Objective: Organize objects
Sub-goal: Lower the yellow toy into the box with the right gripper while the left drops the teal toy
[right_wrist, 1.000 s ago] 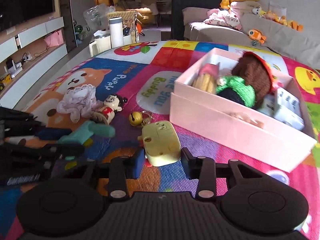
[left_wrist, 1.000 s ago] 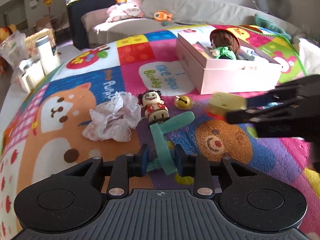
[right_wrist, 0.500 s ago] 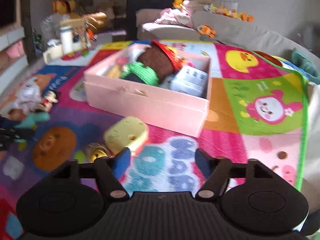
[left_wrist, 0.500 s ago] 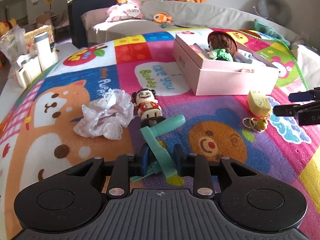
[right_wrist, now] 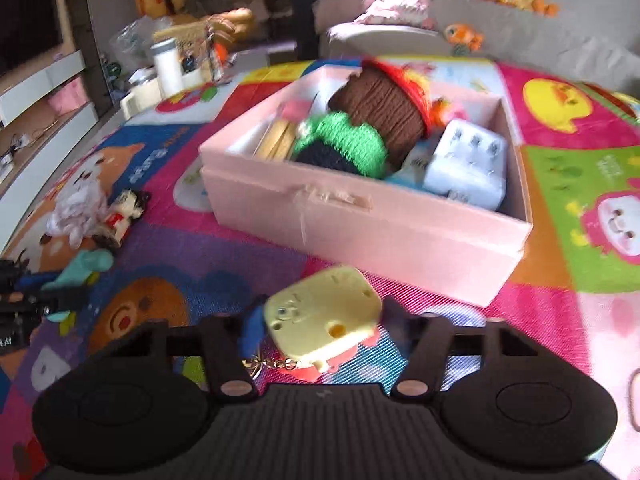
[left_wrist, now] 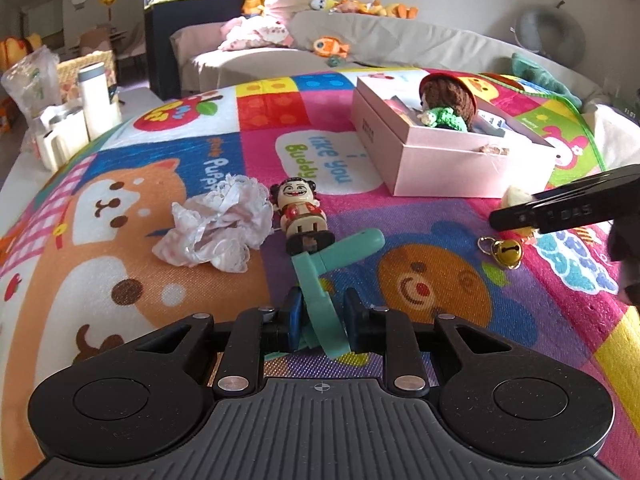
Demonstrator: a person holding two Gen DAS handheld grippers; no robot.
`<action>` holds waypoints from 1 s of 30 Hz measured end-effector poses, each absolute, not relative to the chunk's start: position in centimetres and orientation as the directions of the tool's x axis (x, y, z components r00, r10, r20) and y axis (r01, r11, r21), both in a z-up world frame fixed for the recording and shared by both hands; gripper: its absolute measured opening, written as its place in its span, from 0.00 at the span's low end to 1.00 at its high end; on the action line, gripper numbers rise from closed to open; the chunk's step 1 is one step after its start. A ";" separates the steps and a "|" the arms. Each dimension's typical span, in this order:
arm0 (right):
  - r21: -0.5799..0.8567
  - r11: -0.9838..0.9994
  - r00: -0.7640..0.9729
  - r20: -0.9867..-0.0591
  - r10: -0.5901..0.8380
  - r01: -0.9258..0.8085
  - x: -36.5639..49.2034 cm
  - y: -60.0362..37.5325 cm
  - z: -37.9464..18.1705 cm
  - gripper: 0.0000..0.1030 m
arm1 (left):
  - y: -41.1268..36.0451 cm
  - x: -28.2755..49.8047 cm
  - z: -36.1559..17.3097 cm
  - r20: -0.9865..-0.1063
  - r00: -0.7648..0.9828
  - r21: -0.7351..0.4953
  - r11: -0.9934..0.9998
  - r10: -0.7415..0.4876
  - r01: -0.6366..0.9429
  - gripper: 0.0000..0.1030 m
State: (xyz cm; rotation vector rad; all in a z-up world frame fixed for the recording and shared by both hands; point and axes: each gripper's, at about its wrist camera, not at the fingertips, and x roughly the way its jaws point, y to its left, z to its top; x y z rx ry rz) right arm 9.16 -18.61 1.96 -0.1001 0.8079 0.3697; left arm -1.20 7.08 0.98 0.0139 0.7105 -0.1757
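My left gripper [left_wrist: 322,316] is low over the play mat, its jaws closing on the flat stem of a teal plastic toy [left_wrist: 340,252] whose handle points away to the right. My right gripper [right_wrist: 320,320] is closing around a pale yellow toy [right_wrist: 324,308]. This toy fills the gap, both fingers touch its sides, and its key chain hangs below. From the left wrist view the toy is mostly hidden behind a right finger [left_wrist: 560,212]. Its gold bell [left_wrist: 506,252] lies on the mat. Just beyond stands the open pink box [right_wrist: 380,232], which holds a yarn doll and packets.
A small laughing figurine [left_wrist: 300,212] and a crumpled white lace cloth [left_wrist: 220,228] lie on the mat left of the teal toy. A white bottle [left_wrist: 96,100] and containers stand off the mat's far left corner. A sofa with plush toys [left_wrist: 360,40] runs behind.
The right gripper let the yellow toy drop onto the mat by the pink box, opened wide, then came back around it and narrowed. The left gripper stayed put with the teal toy.
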 end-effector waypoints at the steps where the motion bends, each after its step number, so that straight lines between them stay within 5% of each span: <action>1: 0.059 0.933 0.639 -0.713 0.288 -0.355 8.7 -18.7 2.3 0.56 | 7.0 -1.3 1.0 -0.648 0.746 -0.043 0.985 -0.154 0.166 0.24; 10: 0.045 0.935 0.762 -0.566 0.315 -0.353 2.8 -22.1 8.8 0.56 | 6.1 -0.5 5.5 -0.574 0.791 -0.052 0.973 -0.212 0.223 0.14; 16: 0.075 0.955 0.839 -0.462 0.289 -0.287 2.2 -25.2 12.2 0.56 | 1.8 3.3 12.5 -0.427 0.867 0.023 0.956 -0.255 0.292 0.14; 19: 0.092 0.957 0.851 -0.441 0.285 -0.274 2.0 -26.2 12.6 0.56 | 0.0 6.1 14.7 -0.340 0.885 -0.057 0.946 -0.319 0.319 0.14; 23: 0.080 0.965 0.856 -0.446 0.260 -0.251 2.2 -26.7 12.0 0.56 | -1.7 11.1 14.5 -0.354 0.834 -0.259 0.901 -0.424 0.348 0.16; 30: 0.067 0.976 0.859 -0.465 0.214 -0.207 2.2 -28.1 10.9 0.56 | -1.3 11.4 12.0 -0.360 0.872 -0.261 0.934 -0.330 0.246 0.16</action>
